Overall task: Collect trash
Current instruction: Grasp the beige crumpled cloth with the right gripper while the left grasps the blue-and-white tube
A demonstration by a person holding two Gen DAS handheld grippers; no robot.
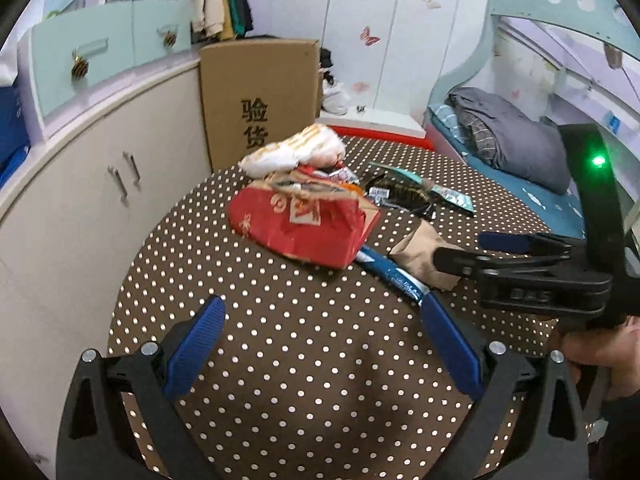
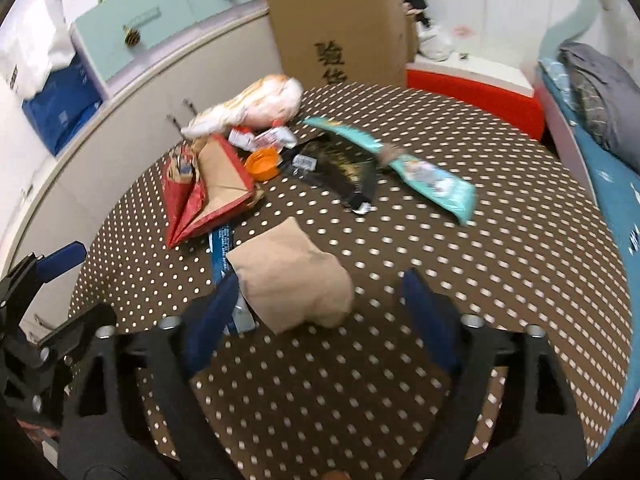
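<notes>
polka-dot tablecloth (image 2: 480, 280) in a bedroom holds the trash. tan crumpled paper (image 2: 294, 276) lies just ahead of the right gripper (image 2: 320, 308), between its fingers, jaws apart, nothing held; blue wrapper (image 2: 222, 248) beside it, long axis running away from the grippers. left gripper (image 1: 320, 344) also apart, empty, further off; red torn bag (image 1: 304, 224) ahead of it. right looks nearer for the paper

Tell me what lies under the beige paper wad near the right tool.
A blue wrapper runs beneath the left edge of the beige paper wad, sticking out at both ends. Its middle, and anything else underneath, stays hidden.
</notes>
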